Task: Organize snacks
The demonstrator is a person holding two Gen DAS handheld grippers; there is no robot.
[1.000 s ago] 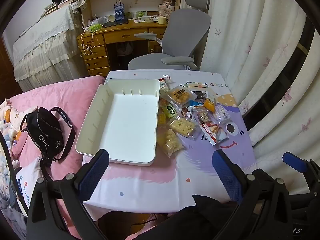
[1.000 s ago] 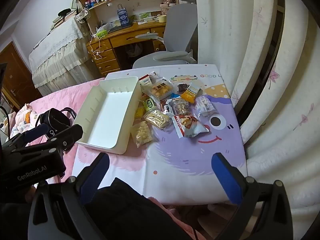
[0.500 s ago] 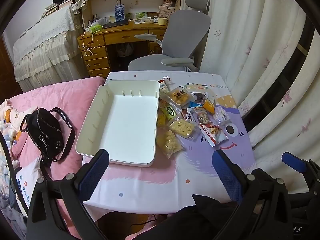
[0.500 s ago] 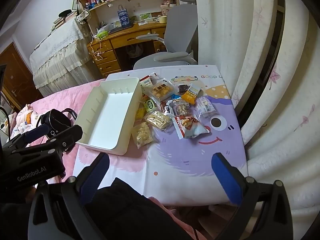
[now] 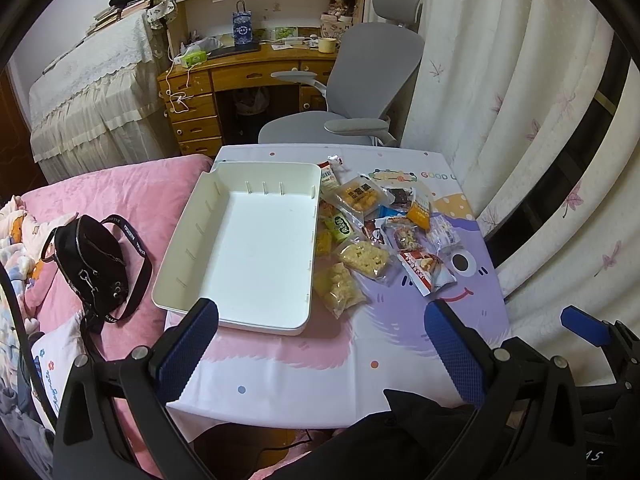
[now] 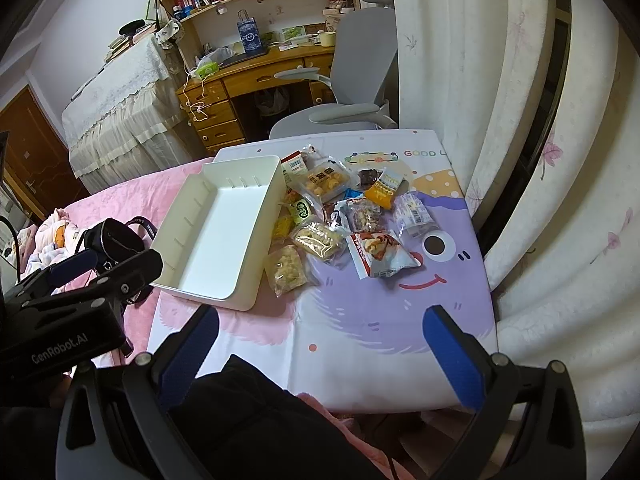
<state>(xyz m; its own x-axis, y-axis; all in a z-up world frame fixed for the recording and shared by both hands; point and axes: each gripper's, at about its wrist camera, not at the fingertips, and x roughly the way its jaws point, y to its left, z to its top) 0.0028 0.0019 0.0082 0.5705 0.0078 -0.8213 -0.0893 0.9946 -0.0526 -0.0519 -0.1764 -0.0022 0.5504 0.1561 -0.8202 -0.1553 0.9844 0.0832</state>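
Both grippers are held back from the work, near the front edge of the tabletop [image 5: 360, 360]. Left gripper [image 5: 322, 344]: jaws spread wide, holding nothing. Right gripper [image 6: 320, 346]: jaws likewise spread wide and empty.

The snack packets [image 6: 340, 216] lie in a loose, overlapping cluster on the tabletop, just beside the right wall of the white tray [image 5: 310, 248]. The tray is empty; no packet has been placed in it.

Assessment of handling: the packets appear to be light, soft film pouches, some clear, some printed. The film is likely slippery and will crumple under pressure. The contents look like puffed or crisp pieces, so a hard squeeze could crush them.

Recommended hold: a sealed end or flat edge of the pouch, not the filled middle. The yellow clear packet [image 6: 289, 269] nearest the front lies apart from the pile and offers the freest edge. The red-and-white packet [image 6: 380, 254] is also open to approach. Overlapped packets further back may drag their neighbours when lifted.
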